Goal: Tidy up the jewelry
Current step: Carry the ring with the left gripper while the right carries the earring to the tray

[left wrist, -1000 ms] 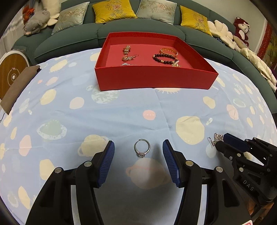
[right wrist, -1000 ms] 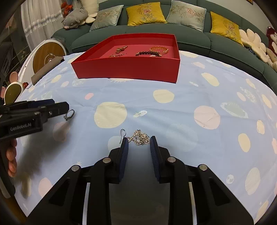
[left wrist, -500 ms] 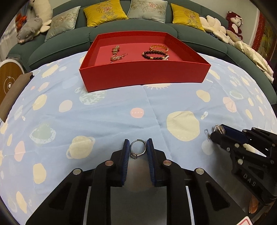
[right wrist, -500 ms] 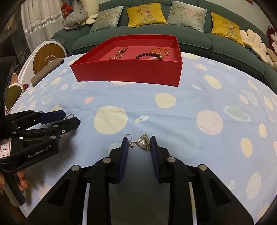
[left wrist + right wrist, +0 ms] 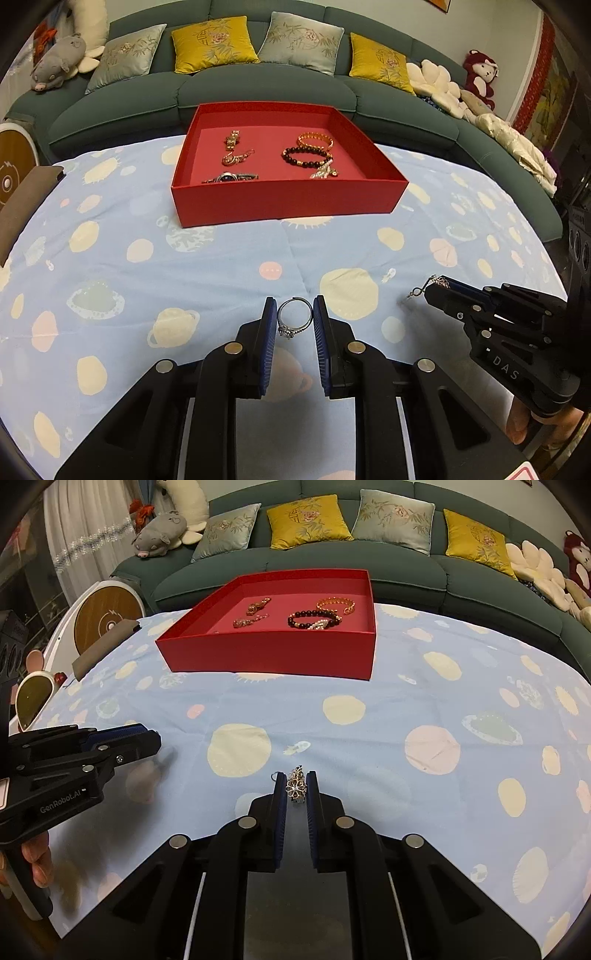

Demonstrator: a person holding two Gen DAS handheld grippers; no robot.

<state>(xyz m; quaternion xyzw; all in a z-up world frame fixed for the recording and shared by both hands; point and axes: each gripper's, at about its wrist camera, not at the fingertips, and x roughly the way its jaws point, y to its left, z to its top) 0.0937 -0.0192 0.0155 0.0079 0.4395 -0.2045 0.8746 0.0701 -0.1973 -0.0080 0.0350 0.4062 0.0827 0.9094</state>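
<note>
While tongs grip ring, cloth ahead bare.

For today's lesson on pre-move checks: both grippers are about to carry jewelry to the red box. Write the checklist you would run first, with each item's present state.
1. Left gripper jaws shut on the ring: ok.
2. Right gripper jaws shut on the flower earring: ok.
3. Earring hook hangs free of the blue tablecloth: cannot tell.
4. Red box open on top: ok.
5. Bare floor in the box between the watch and the dark bead bracelet: ok.
6. Nothing on the cloth between grippers and box: ok.
</note>
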